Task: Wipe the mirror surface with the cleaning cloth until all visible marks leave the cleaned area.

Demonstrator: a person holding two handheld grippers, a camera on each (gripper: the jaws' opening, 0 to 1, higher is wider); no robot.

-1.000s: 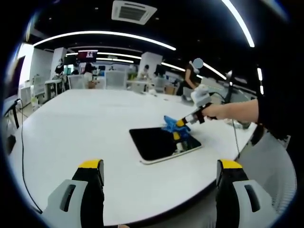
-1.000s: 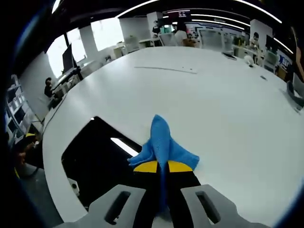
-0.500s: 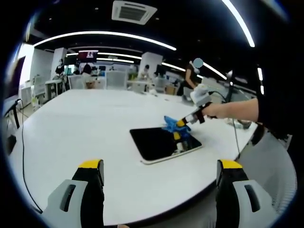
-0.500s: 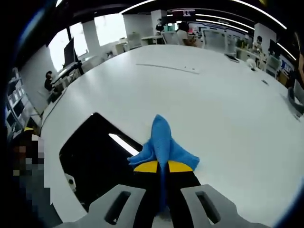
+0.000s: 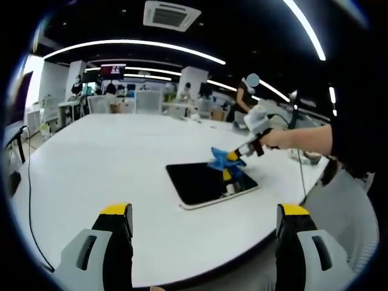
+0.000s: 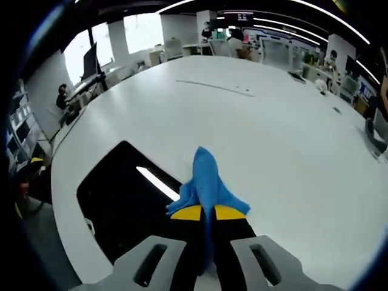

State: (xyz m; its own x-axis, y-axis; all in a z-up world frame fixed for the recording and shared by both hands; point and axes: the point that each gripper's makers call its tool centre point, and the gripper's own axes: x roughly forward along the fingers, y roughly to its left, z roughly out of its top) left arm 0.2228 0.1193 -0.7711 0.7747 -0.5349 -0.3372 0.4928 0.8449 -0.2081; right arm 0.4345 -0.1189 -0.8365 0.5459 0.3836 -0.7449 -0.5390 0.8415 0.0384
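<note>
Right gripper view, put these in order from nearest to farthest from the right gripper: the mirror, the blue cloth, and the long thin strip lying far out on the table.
1. Blue cloth: clamped between the right gripper jaws.
2. Mirror: just left of the jaws, dark, lying flat on the table.
3. Thin strip: far across the table, toward the top of the view.

The mirror [image 6: 124,200] at lower left of the right gripper view looked glossy and dark, its smooth face throwing back a bright ceiling strip. The blue cleaning cloth [image 6: 208,182] at centre was soft, matt, folded fabric. The white table [image 6: 285,139] had a smooth satin finish. The right gripper [image 6: 208,213] had matt grey plastic bodies, with black jaws and yellow tips.
</note>
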